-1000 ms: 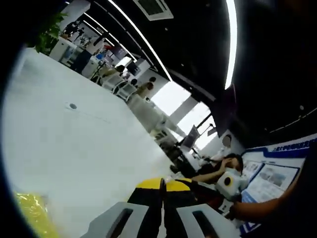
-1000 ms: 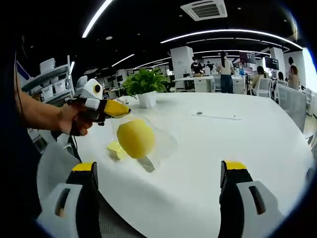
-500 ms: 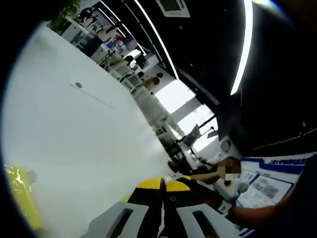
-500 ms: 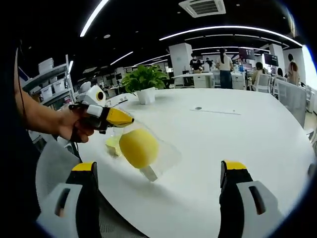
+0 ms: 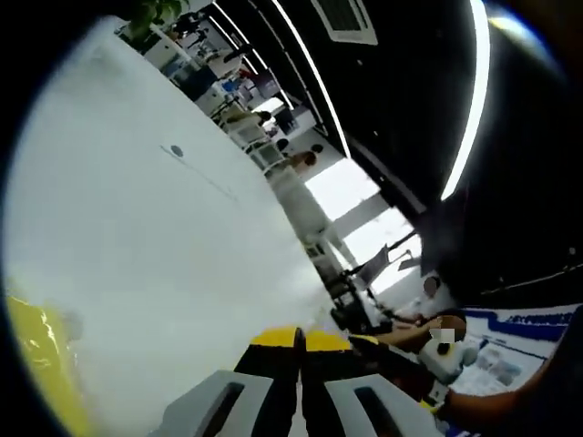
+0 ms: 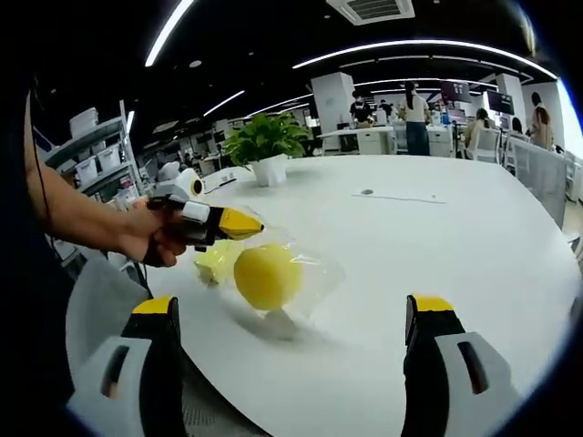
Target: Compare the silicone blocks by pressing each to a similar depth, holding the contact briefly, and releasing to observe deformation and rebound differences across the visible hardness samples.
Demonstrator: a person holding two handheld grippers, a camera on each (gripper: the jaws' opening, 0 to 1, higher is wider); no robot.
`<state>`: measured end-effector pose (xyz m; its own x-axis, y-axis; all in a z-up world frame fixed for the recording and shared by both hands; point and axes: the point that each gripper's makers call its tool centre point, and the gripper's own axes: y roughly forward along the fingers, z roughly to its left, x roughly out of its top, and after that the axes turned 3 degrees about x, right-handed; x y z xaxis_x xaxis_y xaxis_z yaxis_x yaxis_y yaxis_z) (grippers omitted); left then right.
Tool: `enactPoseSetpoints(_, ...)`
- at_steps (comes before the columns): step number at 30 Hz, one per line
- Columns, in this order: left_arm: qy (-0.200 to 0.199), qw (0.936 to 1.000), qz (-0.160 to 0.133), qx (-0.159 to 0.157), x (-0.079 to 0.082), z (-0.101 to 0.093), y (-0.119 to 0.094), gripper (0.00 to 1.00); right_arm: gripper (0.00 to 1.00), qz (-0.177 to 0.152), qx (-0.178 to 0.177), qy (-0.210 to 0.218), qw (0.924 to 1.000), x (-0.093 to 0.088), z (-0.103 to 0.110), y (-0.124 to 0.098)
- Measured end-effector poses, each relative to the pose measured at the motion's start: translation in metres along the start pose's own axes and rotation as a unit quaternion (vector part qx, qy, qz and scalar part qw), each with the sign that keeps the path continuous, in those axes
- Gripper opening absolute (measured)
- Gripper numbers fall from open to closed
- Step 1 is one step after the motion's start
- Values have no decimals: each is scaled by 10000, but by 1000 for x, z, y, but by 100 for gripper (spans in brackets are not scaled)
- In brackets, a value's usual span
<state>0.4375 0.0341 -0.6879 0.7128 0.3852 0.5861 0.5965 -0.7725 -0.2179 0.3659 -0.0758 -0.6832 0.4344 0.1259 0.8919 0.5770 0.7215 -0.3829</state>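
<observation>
the white table (image 6: 437, 246) fills most of the right gripper view, round-edged and bare apart from the samples near its left near edge; in the left gripper view the same table (image 5: 164, 264) tilts steeply across the picture. a potted plant (image 6: 266, 146) stands at the table's far left side. the right tongs (image 6: 296, 364) are spread wide, one jaw at each side of the bottom of their view, holding nothing and well apart from the samples. the left tongs (image 6: 244, 224) reach in from the left in a hand (image 6: 150, 238), their yellow tips pressed together on the top of a clear plastic bag (image 6: 291, 273); in their own view the left tongs (image 5: 299, 341) show both jaws meeting with no gap. judging by this, the step in hand is still getting a sample ready, with the bag pinched and held up, not yet any pressing. the next move likely calls for setting the bagged piece flat on the table and letting go, so a jaw can push down squarely. inside the bag sits a round yellow silicone block (image 6: 267, 276), smooth, matte, undented, just off or barely on the table, with its shadow below. a paler yellow-green block (image 6: 216, 262) lies just behind it to the left. a yellow blur (image 5: 36, 355) at the left of the left gripper view may be the bag, but i cannot tell.
</observation>
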Motion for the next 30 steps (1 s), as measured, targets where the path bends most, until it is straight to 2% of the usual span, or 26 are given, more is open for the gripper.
enactPoseSetpoints(2,166,9999,0,27,0,3,1,0,96,7,-7,40,10000,-1,0,2)
enactPoseSetpoints(5,659,9976,-14,202,-1,13,1,0,96,-16,-1,43,10000,0,2,3)
enactPoseSetpoints(8,762,9966,4,318,-2,20,3,0,96,-23,-1,45,10000,0,2,5)
enactPoseSetpoints(10,1050,9929,-29,553,-1,31,4,0,96,24,-3,91,10000,-3,2,6)
enactPoseSetpoints(11,962,9942,-10,488,-2,30,6,0,96,36,0,95,9999,-4,2,6)
enactPoseSetpoints(15,1054,9926,57,595,-2,38,9,0,96,24,10,110,9999,-4,3,6)
enactPoseSetpoints(20,867,9912,225,974,-8,59,10,0,96,44,0,159,9999,-7,3,7)
enactPoseSetpoints(23,784,9913,304,1010,-12,62,12,0,96,11,1,176,9998,-6,3,6)
enactPoseSetpoints(24,642,9912,298,1119,-13,64,13,0,96,7,1,180,9998,-6,3,6)
enactPoseSetpoints(30,735,9894,266,1223,-13,72,17,0,96,22,-5,244,9997,-9,3,5)
